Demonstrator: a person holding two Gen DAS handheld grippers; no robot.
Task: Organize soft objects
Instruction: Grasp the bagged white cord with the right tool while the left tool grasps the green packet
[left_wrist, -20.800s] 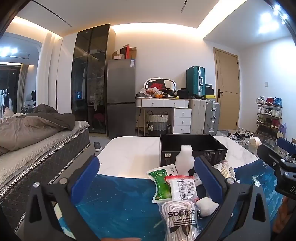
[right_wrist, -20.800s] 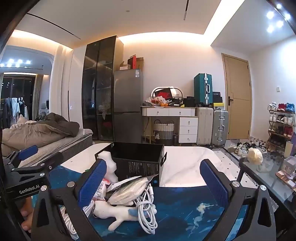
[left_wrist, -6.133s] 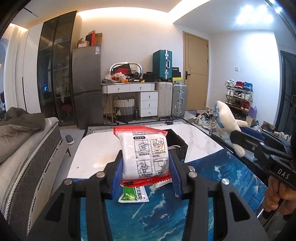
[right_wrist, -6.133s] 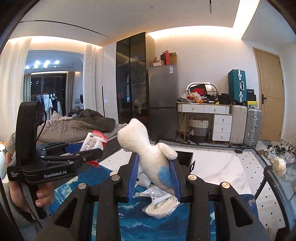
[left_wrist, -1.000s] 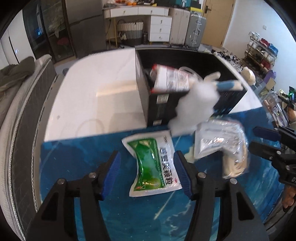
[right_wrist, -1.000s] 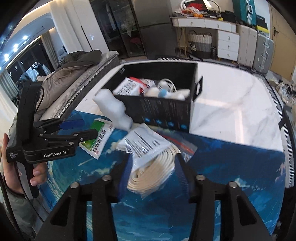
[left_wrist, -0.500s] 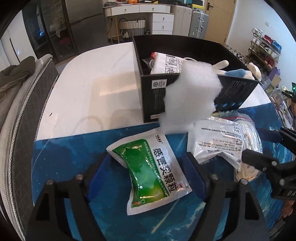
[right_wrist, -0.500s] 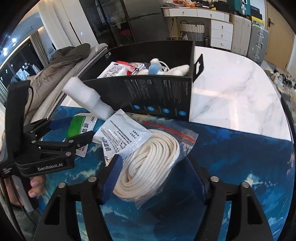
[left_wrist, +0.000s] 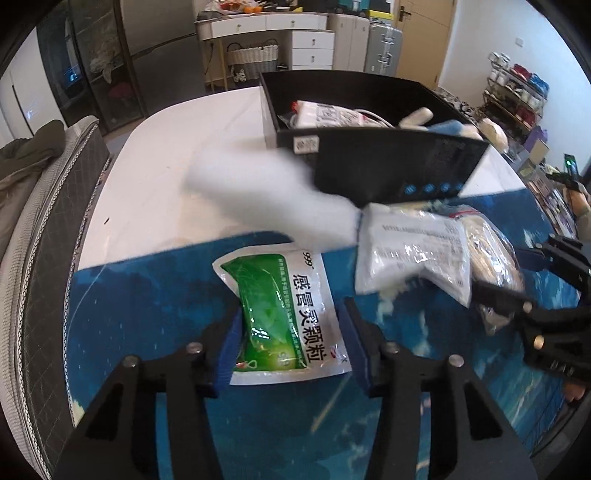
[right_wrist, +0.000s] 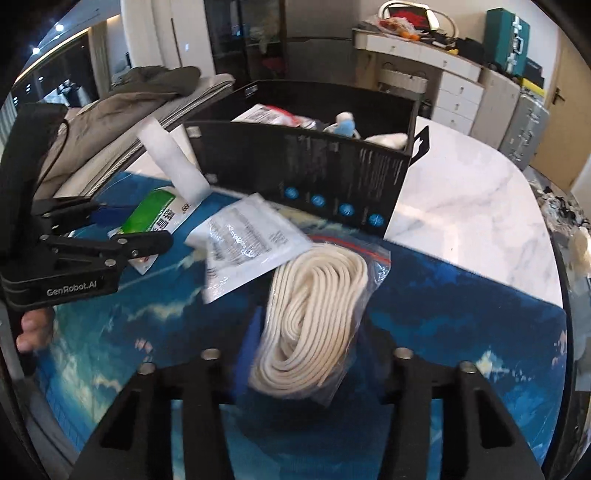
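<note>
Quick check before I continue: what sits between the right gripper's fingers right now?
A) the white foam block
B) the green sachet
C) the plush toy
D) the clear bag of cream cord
D: in the right wrist view the right gripper straddles the clear bag of cream cord; the green sachet lies between the left gripper's fingers.

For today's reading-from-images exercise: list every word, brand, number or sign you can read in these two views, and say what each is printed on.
"999": top corner of the green sachet.
"感冒灵颗粒": down the green sachet's white edge.
"GenRobot.AI": body of the left gripper.
Fine print on the white packet: too blurred.
White label and text on the black box: too small; round blue icons, unreadable.
</note>
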